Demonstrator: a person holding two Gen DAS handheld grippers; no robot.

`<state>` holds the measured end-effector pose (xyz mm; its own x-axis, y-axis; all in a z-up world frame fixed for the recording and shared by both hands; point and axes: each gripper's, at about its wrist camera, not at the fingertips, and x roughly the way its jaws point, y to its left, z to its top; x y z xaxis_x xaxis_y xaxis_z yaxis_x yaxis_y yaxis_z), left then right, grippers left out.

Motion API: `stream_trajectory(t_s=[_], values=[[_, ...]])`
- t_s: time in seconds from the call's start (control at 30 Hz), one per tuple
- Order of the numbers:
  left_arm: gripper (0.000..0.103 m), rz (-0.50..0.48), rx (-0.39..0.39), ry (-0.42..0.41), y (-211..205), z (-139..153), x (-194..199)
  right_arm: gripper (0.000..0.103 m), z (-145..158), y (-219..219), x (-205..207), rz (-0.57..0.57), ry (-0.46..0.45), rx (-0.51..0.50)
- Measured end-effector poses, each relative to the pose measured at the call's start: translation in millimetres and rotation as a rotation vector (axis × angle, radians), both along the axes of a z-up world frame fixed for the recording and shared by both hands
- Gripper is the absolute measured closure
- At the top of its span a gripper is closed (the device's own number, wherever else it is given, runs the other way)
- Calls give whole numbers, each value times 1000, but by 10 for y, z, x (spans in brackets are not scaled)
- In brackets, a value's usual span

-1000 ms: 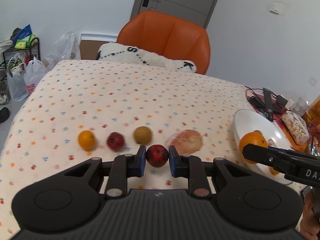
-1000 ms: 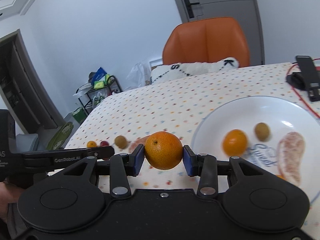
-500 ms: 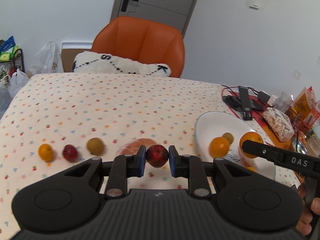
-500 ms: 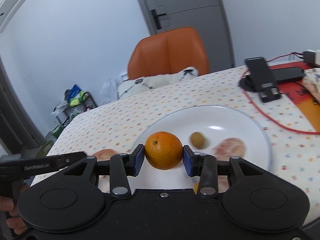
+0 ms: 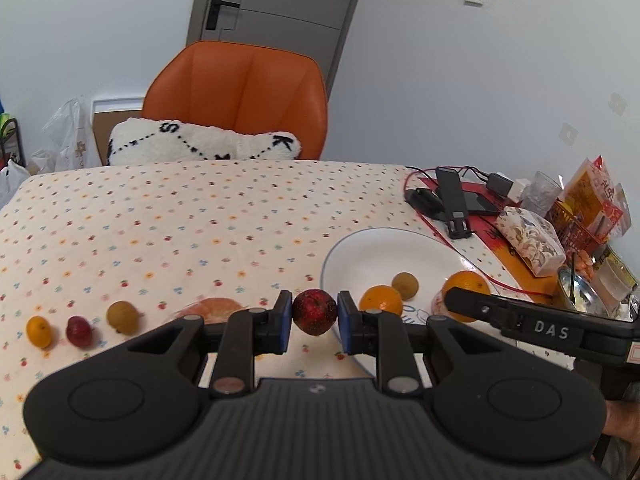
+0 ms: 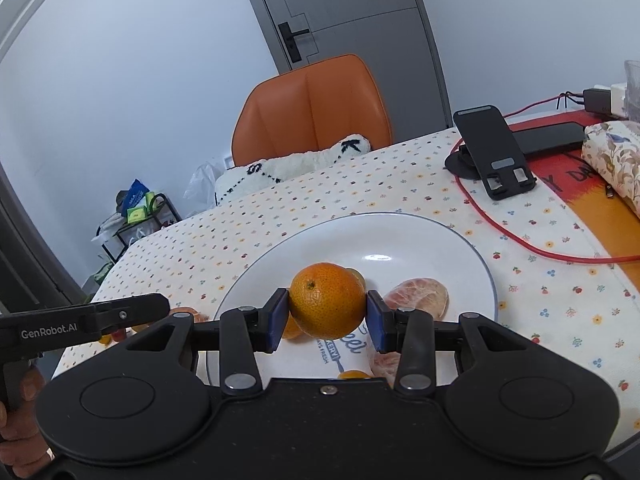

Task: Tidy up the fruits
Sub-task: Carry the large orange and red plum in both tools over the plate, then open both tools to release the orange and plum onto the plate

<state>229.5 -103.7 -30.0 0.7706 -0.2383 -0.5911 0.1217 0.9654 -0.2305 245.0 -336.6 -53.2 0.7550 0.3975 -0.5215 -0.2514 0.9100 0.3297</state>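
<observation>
**Both claws loaded, plate ahead**

Left claw pinches a red fruit across its middle: small, light, likely thin-skinned. Right claw clamps a firm orange above the plate just beyond; squeeze gently

My left gripper is matte black plastic: a ribbed housing in the middle, a round dished disc on each side, and two angular linkage arms with silver pivot pins. Its fingers carry blue pads. My right gripper is built the same, though its housing is smooth with one small screw at the top edge. Seen side-on, one gripper's body reads "DAS" in white letters with a red-edged label behind it, and the other reads "GenRobot.AI".
</observation>
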Motion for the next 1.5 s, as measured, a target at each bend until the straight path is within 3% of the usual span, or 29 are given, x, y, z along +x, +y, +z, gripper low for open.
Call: stream_trajectory(t_s=[0.1, 0.57, 0.93, 1.1, 1.23, 1.4, 1.5], values=[[81, -17, 11, 10, -69, -16, 48, 58, -25, 15, 17, -3, -3, -2], [80, -97, 1, 58, -281, -158, 194, 58, -103, -133, -70, -42, 6, 27], [75, -10, -4, 43, 7, -54, 110, 58, -48, -54, -112, -31, -4, 26], [54, 34, 0, 24, 181, -6, -11, 57, 14, 34, -156, -16, -14, 21], [46, 67, 3, 8, 324, 38, -107, 55, 60, 139, -205, 4, -25, 11], [25, 108, -3, -10, 508, 74, -234, 43, 112, 263, -285, 16, -43, -6], [21, 143, 8, -15, 611, 88, -299, 38, 142, 325, -322, 24, -49, -10]])
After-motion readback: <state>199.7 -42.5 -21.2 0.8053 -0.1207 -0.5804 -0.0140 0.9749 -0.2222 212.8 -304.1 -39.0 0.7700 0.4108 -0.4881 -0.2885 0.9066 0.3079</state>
